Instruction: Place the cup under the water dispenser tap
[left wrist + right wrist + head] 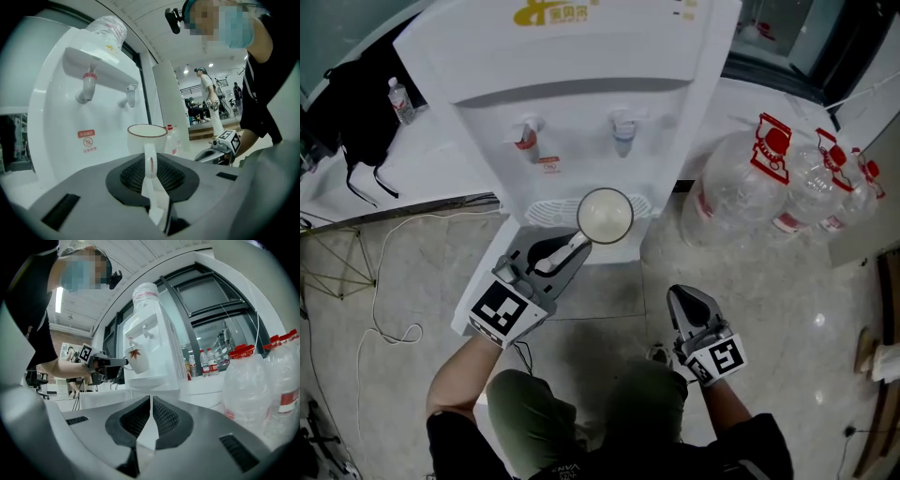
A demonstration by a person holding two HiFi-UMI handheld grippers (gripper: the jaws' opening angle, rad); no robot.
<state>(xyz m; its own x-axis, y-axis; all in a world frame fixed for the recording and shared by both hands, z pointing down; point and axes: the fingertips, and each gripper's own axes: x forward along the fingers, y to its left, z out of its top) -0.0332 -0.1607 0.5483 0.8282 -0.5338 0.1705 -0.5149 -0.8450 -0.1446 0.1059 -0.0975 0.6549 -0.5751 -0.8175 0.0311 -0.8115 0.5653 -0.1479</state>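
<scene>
At centre frame in the head view, the cup [605, 216] is held over the drip tray [546, 212] of the white water dispenser [572, 56]. It sits lower in frame than the blue tap [623, 132] and to the right of the red tap [526, 137].

The left gripper [574, 245] is clamped on the cup's handle [150, 161], which stands upright between the jaws. The cup is upright and its rim level. In the left gripper view both taps sit higher than the rim, with bare dispenser wall between them and the cup.

The right gripper [684, 300] is at lower right, well apart from the cup, its jaws together with nothing in them.

Large water bottles [741, 183] crowd the dispenser's right side, and bare floor lies between them and the right gripper. A loose cable [384, 333] curls at lower left.
</scene>
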